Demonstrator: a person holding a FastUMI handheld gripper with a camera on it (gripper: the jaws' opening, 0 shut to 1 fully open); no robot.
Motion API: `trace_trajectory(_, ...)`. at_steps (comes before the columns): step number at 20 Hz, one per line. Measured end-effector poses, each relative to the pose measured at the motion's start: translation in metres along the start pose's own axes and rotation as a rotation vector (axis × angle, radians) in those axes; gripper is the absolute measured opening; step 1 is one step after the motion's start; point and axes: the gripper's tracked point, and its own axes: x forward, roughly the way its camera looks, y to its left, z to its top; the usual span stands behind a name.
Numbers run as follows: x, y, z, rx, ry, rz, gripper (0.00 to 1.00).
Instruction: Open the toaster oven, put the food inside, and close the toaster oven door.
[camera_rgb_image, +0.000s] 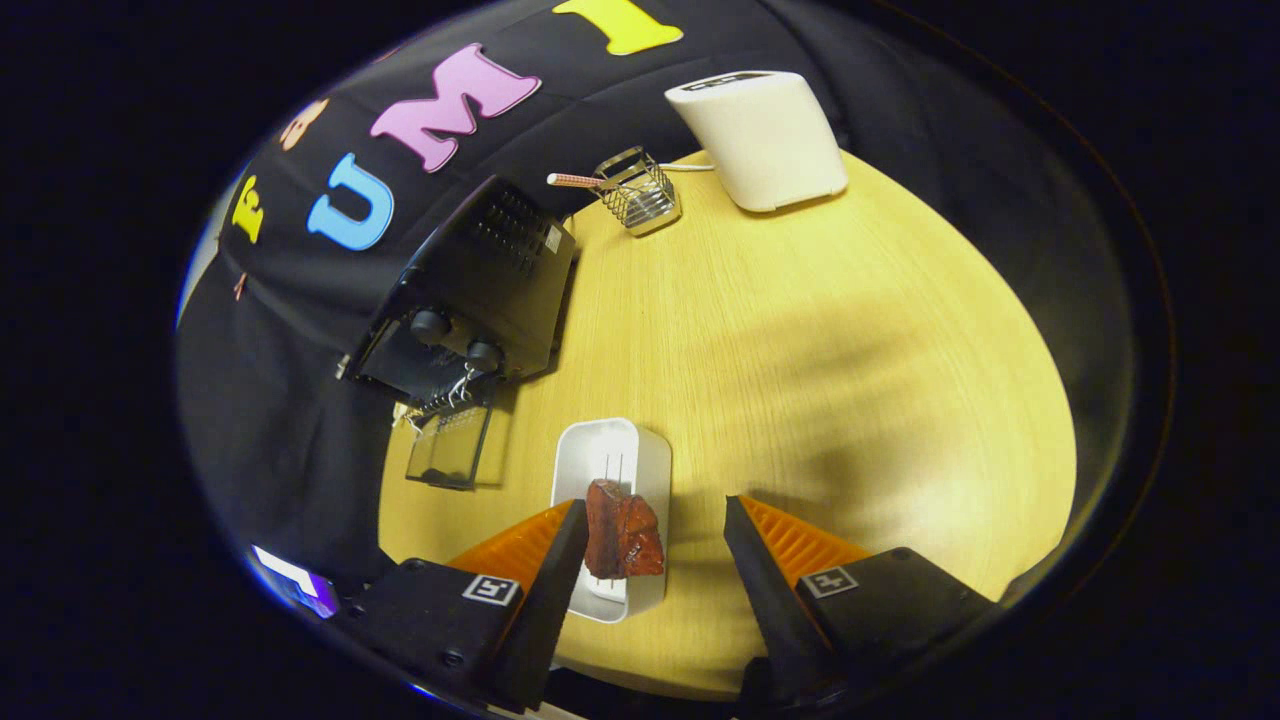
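The toaster oven (470, 290) stood open at the far left; the gripper (655, 545), fingers apart, hovered over the meat skewer (622, 540) on its white tray (645, 450). Loading and closing remained.

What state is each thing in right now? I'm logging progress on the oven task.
toaster oven: door down, open.
food: on the white tray, not yet inside the oven.
white tray: flat on the table, ahead of the fingers.
gripper: open, one finger beside the food, the other apart.
wire basket: upright.
white toaster: upright.
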Motion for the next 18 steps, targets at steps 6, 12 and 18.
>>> trace_trajectory(6, 0.001, 0.005, -0.006, 0.076, 0.052, 0.029, 0.26)
trace_trajectory(12, -0.003, 0.008, -0.005, 0.099, 0.066, 0.051, 0.17)
trace_trajectory(18, -0.033, 0.026, 0.011, 0.108, 0.019, 0.065, 0.15)
